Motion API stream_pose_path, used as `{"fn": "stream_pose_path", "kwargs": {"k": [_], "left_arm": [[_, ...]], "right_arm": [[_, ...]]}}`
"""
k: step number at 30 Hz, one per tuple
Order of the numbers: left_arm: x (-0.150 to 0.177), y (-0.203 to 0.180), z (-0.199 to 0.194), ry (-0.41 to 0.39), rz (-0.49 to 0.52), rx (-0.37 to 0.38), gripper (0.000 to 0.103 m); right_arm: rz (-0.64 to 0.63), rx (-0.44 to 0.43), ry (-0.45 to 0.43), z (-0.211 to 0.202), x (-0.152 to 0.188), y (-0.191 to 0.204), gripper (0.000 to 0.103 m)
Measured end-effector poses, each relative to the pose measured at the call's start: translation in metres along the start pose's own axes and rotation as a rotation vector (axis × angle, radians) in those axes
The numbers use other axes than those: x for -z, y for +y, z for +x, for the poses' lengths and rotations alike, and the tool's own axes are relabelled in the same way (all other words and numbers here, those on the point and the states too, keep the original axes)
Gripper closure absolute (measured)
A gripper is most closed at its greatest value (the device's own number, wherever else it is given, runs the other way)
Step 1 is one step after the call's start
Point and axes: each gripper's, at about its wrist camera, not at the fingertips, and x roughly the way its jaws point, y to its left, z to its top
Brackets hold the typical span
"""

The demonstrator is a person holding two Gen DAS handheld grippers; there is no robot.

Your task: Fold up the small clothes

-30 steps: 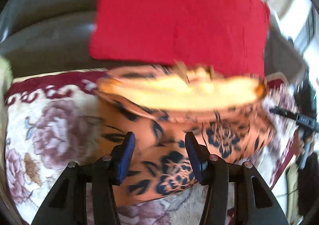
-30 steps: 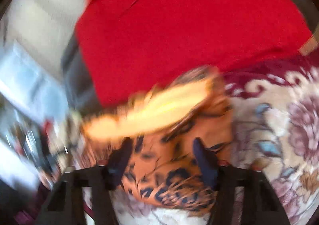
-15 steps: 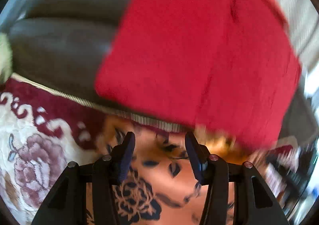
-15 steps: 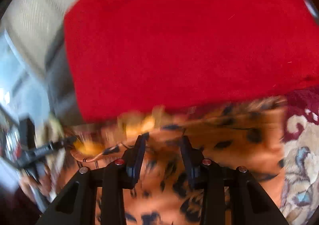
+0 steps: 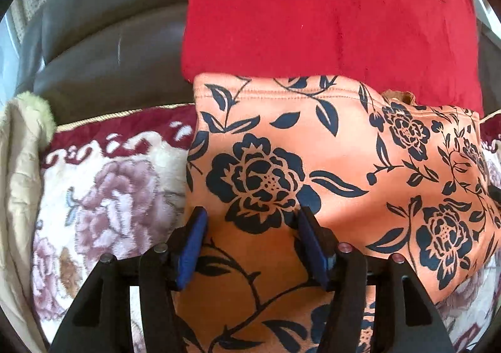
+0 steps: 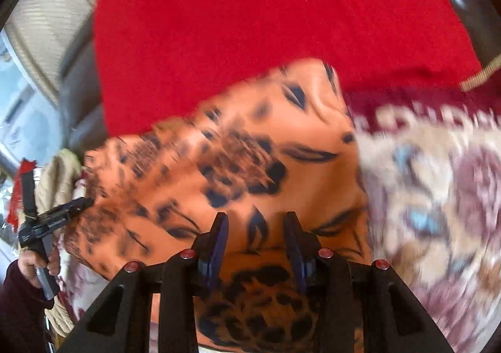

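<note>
Folded since earlier, the orange floral garment (image 5: 313,165) lies flat; both grippers' fingers (image 5: 194,246) (image 6: 219,243) seemingly spread, gripping nothing.

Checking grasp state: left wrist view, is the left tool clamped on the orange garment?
No: the left tool is open above the orange garment.

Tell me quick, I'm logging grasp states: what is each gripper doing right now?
Left gripper: open, jaws apart over the orange floral garment, gripping nothing.
Right gripper: open, jaws apart over the same garment, gripping nothing.
</note>
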Motion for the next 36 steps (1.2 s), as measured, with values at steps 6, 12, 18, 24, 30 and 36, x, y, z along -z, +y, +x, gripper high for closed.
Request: {"fn": "stream_pose_path", "kwargs": {"k": [6,12,18,24,30,36], "left_arm": [[0.018,-0.014,-0.048,-0.077,-0.019,0.026,0.026],[0.045,-0.019,-0.016,0.055,-0.027,-0.044,0.010],[0.047,-0.022,-0.027,0.082,-0.073,-0.051,0.010],[0.056,-0.053,-0.075,0.020,-0.084,-0.107,0.010],[0.057,-0.095,-0.127,-0.059,-0.092,-0.100,0.010],[0.052,-0.136,-0.168,-0.182,-0.022,-0.085,0.010]], "right_arm": [[0.034,-0.070,-0.072,-0.041,0.013,0.003,0.057],[0.019,0.027,-0.017,-0.023,0.035,0.018,0.054],[0.128,-0.086,-0.094,-0.085,0.055,0.014,0.053],[0.125,-0.064,-0.139,-0.162,0.093,-0.016,0.053],[0.163,-0.043,-0.217,-0.235,0.111,-0.050,0.049],[0.157,-0.067,-0.278,-0.275,0.126,-0.060,0.049]]}}
